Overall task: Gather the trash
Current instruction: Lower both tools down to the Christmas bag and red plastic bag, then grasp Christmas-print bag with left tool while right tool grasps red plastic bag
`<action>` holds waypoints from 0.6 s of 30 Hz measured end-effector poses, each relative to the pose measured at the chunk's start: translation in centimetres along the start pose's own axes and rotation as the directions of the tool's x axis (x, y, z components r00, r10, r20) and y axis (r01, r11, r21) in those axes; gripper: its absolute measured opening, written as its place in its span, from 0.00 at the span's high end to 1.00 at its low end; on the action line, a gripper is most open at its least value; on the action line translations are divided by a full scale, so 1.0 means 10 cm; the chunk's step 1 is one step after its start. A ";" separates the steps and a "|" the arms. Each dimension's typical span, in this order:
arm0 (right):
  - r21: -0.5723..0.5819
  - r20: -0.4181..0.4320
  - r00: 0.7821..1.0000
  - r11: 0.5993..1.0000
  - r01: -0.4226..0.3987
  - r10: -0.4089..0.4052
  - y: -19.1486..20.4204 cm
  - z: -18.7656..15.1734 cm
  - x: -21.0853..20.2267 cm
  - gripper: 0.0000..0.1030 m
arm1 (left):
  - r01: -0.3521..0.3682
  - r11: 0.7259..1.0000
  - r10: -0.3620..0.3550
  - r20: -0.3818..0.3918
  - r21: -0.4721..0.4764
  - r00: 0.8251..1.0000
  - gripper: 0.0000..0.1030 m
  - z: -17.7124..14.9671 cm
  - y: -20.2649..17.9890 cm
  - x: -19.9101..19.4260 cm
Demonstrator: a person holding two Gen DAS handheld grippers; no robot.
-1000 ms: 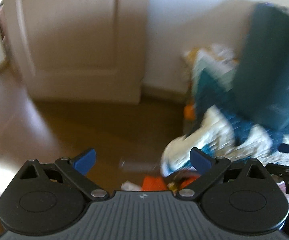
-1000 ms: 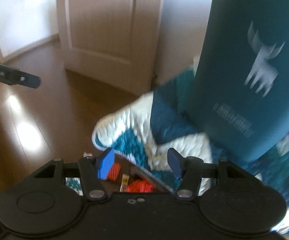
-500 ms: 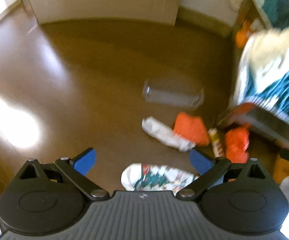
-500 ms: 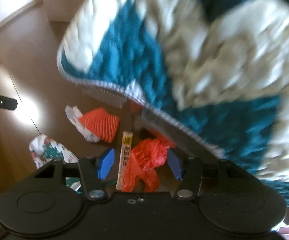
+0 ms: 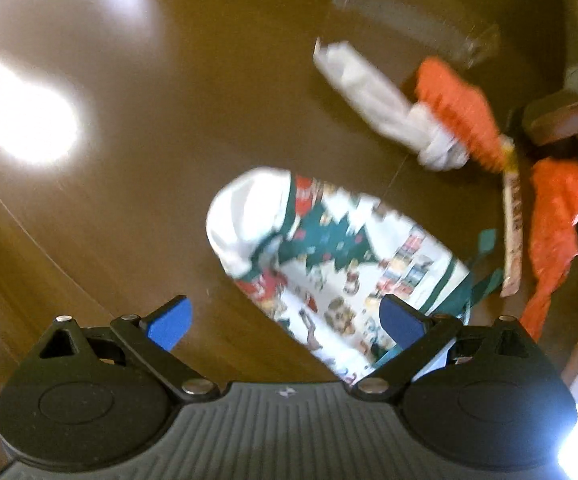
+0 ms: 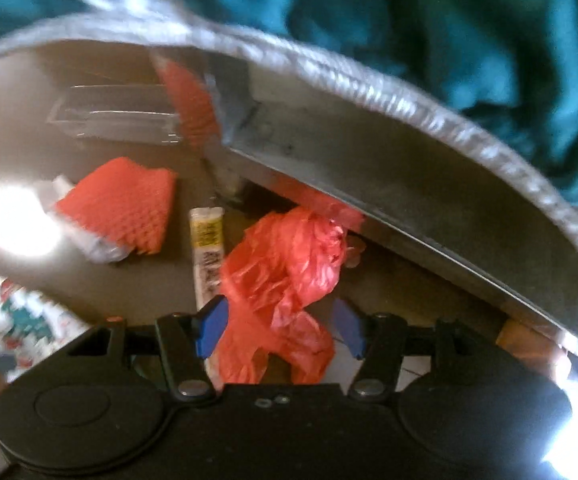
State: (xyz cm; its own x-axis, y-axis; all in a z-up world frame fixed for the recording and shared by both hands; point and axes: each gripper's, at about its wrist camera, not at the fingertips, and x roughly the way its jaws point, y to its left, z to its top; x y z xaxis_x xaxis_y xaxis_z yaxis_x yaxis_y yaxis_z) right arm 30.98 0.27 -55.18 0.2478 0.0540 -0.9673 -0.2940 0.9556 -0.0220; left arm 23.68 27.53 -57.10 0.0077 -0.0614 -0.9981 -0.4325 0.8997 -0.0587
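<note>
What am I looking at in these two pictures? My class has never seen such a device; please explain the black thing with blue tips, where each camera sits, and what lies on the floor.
A person holds two hand-held grippers, each with a camera looking forward along its blue-tipped jaws. In the left view, the left gripper is open and empty above a Christmas-print bag. In the right view, the right gripper is open with its jaws either side of a crumpled red plastic bag, not yet closed on it. Also on the brown floor: an orange mesh piece, a yellow-and-white wrapper, white crumpled plastic and a clear container. A teal blanket hangs above.
</note>
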 end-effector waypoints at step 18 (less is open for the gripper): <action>0.232 -0.100 0.994 0.972 -0.021 0.045 -0.24 0.07 0.46 0.63 | 0.104 0.991 -0.111 -0.083 -0.084 0.990 0.69 0.01 0.02 0.41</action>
State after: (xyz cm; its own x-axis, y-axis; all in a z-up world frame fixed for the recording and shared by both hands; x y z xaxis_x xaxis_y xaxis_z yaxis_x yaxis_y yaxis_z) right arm 33.42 -1.56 -59.37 0.1411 0.0679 -0.9877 -0.0767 0.9954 0.0575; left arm 23.75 27.51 -61.16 -0.0194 -0.1971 -0.9802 -0.5033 0.8490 -0.1608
